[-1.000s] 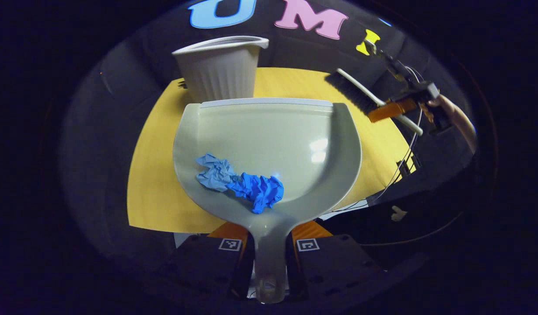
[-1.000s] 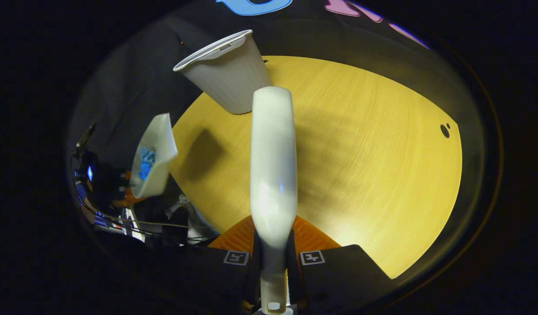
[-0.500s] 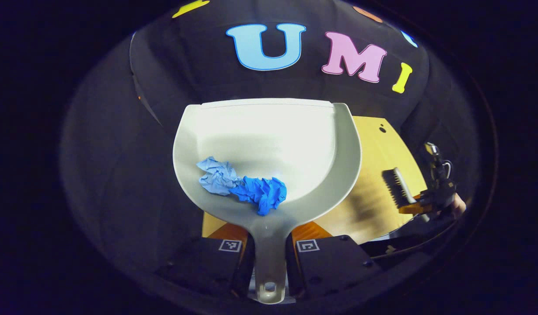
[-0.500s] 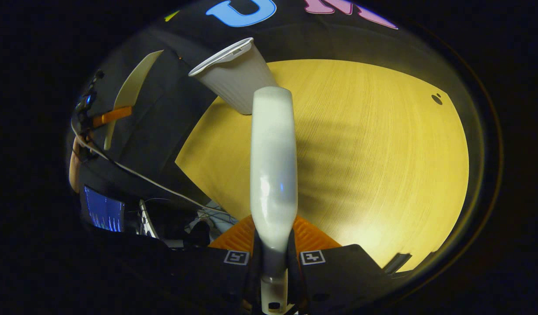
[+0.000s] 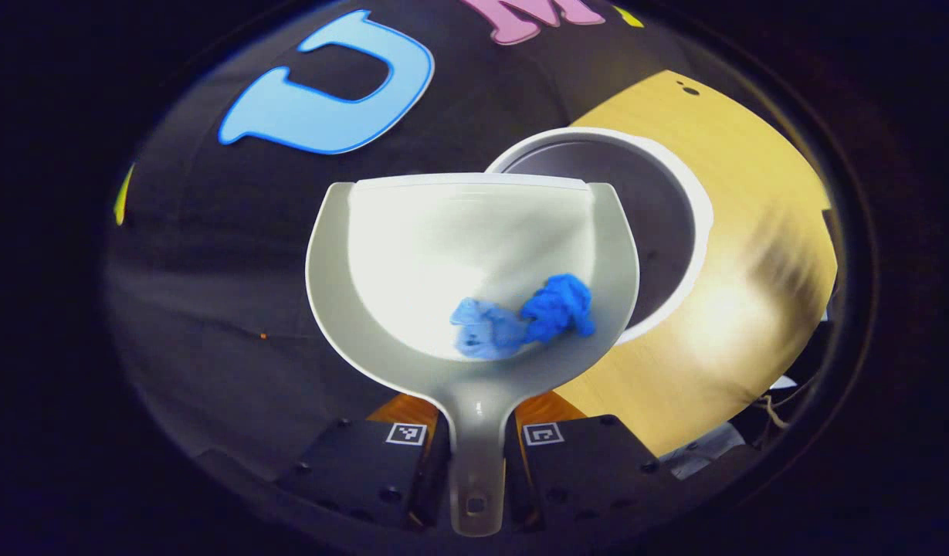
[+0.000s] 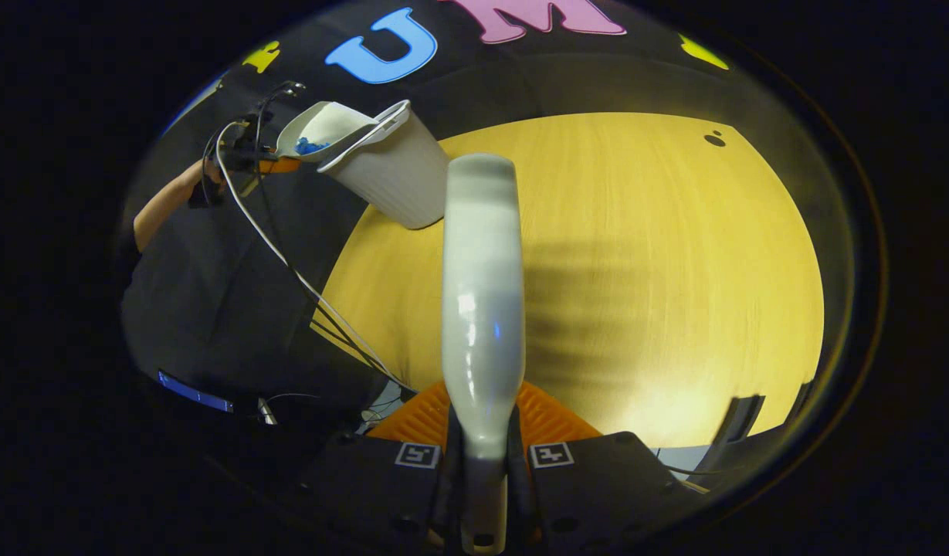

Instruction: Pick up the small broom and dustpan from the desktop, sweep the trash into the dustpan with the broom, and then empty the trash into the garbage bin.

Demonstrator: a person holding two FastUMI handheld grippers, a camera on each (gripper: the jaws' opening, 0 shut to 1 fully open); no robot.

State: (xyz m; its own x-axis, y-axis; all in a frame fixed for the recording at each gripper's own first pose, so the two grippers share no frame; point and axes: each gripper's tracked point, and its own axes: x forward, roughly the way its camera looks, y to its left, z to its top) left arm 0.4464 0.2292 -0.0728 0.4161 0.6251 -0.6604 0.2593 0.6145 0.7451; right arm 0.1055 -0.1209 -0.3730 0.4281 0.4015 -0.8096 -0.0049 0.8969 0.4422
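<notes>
The left claw pinches the dustpan handle, its lip only partly over the garbage bin, so the blue trash could slide past the rim onto the tabletop. Half a second ago the pan was level, away from the bin; the right claw still grips the broom

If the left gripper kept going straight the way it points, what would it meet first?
Probably the garbage bin: the dustpan held by the left gripper already overlaps its open rim. Depth is unclear.
</notes>
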